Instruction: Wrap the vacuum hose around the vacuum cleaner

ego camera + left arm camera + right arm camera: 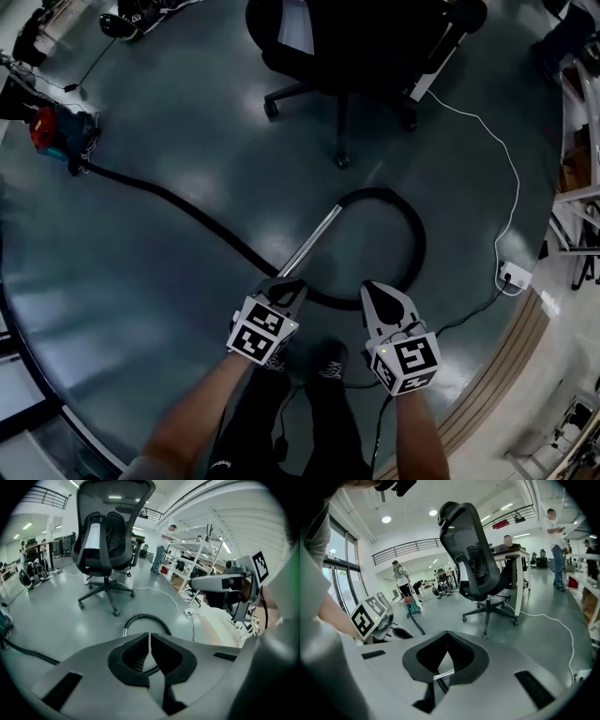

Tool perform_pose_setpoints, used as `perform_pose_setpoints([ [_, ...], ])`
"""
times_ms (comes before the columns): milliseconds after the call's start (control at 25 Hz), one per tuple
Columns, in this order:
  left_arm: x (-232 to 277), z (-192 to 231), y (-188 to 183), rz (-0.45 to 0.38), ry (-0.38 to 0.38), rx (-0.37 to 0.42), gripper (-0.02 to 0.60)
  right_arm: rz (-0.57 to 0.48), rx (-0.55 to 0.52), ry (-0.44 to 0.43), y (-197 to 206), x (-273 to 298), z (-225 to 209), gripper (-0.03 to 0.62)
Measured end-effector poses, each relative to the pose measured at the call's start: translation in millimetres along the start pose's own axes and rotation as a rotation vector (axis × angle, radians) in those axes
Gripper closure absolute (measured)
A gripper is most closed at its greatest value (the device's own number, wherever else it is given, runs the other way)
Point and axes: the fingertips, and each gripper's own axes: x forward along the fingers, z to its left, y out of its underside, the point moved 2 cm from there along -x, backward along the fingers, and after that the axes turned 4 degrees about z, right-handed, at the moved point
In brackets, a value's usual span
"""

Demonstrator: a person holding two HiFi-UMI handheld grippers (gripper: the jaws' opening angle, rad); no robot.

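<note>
Grey floor: black hose lies looped (metal-tipped).

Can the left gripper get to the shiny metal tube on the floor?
Probably yes. The left gripper is right by the near end of the metal tube, and nothing lies between them. Its jaws are shut, so they must open first.

The head view looks steeply down on the floor. Both gripper views face forward from low down, sharing the office chair and vacuum hose.
</note>
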Motion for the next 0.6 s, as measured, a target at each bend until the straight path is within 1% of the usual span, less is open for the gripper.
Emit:
perform_pose_setpoints([
  [160, 48.5, 29.4, 58.6, 0.06, -0.012, -0.014, 0.574, 0.056, -0.007, -0.011, 59.1, 48.3, -10.7, 0.592],
  [360, 107.7, 75.0, 141.4, 0.147, -0.034, -0.028, 0.571, 0.085, -0.029, -0.028, 126.6, 106.1, -16.5, 0.591],
  [440, 129.7, 94.3, 167.4, 0.163, -0.051, -0.032, 0.541, 0.09, -0.031, -0.031, 150.6, 126.1, -20.6, 0.584],
  [480, 141.0, 102.4, 180.0, 0.176, -0.058, -0.037, 0.538, 0.093, -0.031, -0.036, 162.1, 135.5, -22.6, 0.568],
  [600, 173.6, 116.3, 215.1, 0.22, -0.061, -0.043, 0.51, 0.106, -0.033, -0.058, 194.9, 160.3, -26.0, 0.568],
])
